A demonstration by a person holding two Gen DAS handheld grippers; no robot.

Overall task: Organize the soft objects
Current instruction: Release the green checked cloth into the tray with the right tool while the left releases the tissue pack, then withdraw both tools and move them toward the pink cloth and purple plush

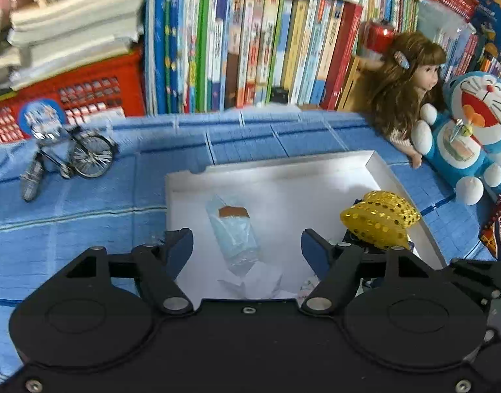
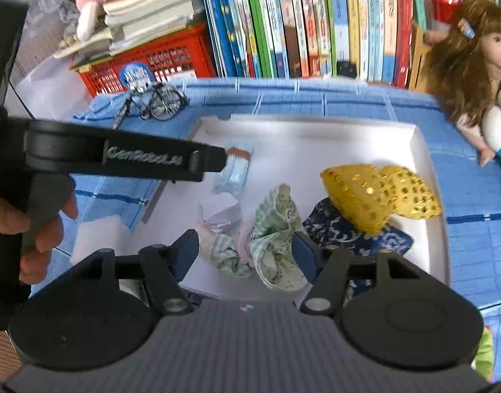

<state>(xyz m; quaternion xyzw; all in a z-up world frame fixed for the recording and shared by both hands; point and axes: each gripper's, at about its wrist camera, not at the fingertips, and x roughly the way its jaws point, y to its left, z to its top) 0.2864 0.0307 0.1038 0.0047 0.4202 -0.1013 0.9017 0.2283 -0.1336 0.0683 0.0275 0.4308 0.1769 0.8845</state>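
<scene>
A shallow white box [image 1: 374,160] lies on a blue checked cloth. Inside it are a pale blue wrapped packet [image 1: 234,229] and a yellow sequinned cloth [image 1: 378,219]. My left gripper [image 1: 247,245] hangs open above the packet, touching nothing. The right wrist view shows the box [image 2: 420,150] holding a crumpled green floral cloth [image 2: 276,226], a dark blue patterned cloth [image 2: 348,232], the yellow sequinned cloth [image 2: 378,193], a white crumpled wad [image 2: 221,213] and the packet [image 2: 237,170]. My right gripper [image 2: 244,245] stands open over the green cloth; its pads are not pressing on it.
A toy bicycle [image 1: 80,154] stands on the blue cloth left of the box. Behind are a red crate [image 1: 86,91] under stacked papers and a row of books [image 1: 266,49]. A long-haired doll [image 1: 410,85] and a blue plush cat [image 1: 473,124] sit at the right.
</scene>
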